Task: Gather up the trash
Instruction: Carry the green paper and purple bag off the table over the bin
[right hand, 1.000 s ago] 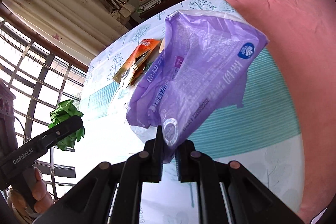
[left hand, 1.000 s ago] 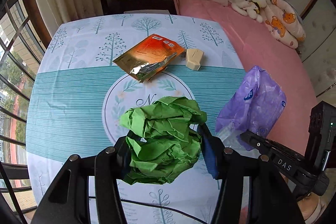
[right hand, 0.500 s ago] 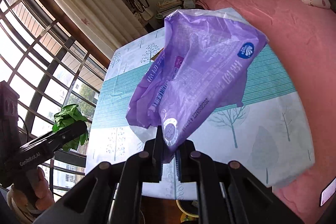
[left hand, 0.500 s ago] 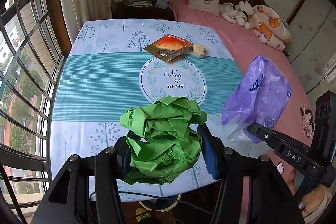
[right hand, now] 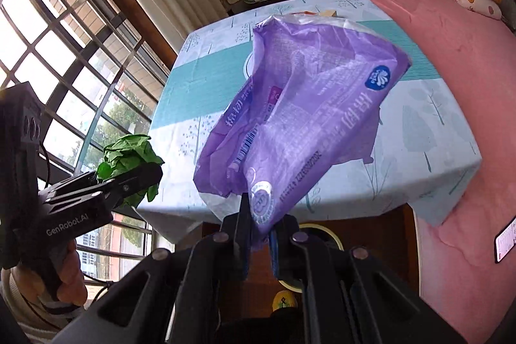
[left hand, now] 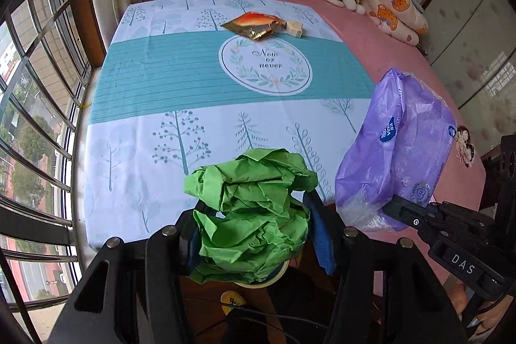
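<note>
Here the left gripper had its jaws clenched on a crumpled green paper ball, held off the near edge of the bench above a round bin rim on the floor. To its right, the right gripper pinched the corner of an empty purple plastic wrapper, which hung clear of the cloth. At the far side of the bench lay an orange foil packet, with a small cream box just beside it on the right.
</note>
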Tool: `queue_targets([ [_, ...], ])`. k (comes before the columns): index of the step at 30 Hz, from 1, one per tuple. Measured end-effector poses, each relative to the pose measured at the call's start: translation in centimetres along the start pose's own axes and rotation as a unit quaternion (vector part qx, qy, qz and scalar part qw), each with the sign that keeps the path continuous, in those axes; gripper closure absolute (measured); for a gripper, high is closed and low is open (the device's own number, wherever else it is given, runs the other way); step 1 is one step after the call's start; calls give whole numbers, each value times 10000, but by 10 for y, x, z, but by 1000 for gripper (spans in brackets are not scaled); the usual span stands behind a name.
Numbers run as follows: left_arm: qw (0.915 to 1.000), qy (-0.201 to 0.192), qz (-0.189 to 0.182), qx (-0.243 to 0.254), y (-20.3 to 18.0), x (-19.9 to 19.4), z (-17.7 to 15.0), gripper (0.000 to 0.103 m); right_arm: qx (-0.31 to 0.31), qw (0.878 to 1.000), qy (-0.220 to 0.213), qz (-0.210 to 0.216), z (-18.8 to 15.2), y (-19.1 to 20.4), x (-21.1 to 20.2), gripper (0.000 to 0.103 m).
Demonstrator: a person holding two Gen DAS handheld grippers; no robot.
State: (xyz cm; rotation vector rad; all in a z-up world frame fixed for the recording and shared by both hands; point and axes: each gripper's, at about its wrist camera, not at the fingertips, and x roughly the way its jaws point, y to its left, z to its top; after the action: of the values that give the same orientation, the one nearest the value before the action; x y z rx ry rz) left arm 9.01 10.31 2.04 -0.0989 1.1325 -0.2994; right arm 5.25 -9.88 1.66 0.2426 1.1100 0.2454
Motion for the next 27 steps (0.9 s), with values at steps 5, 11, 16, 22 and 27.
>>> queue_targets([
  [5,9998,183,-77,100,-6,7,-21,49,-75,9996,242,-143,-19,2,3,94],
  [11,9987,470,-136,168,-16,25,-39,49,-63,9976,652,-236,-44,-7,22,94],
  [16,9962,853,-73,183,-22,58,-66,49,-60,9935,1109,-261,-76,-16,52,94],
  [22,9922,1236,84,155,-27,110,-104,49,-160,9856,1673,-185,-121,-36,103,94],
  [27,9880,1531,215,57,-29,166,-137,49,-116,9759,2171,-204,-160,-66,166,94],
])
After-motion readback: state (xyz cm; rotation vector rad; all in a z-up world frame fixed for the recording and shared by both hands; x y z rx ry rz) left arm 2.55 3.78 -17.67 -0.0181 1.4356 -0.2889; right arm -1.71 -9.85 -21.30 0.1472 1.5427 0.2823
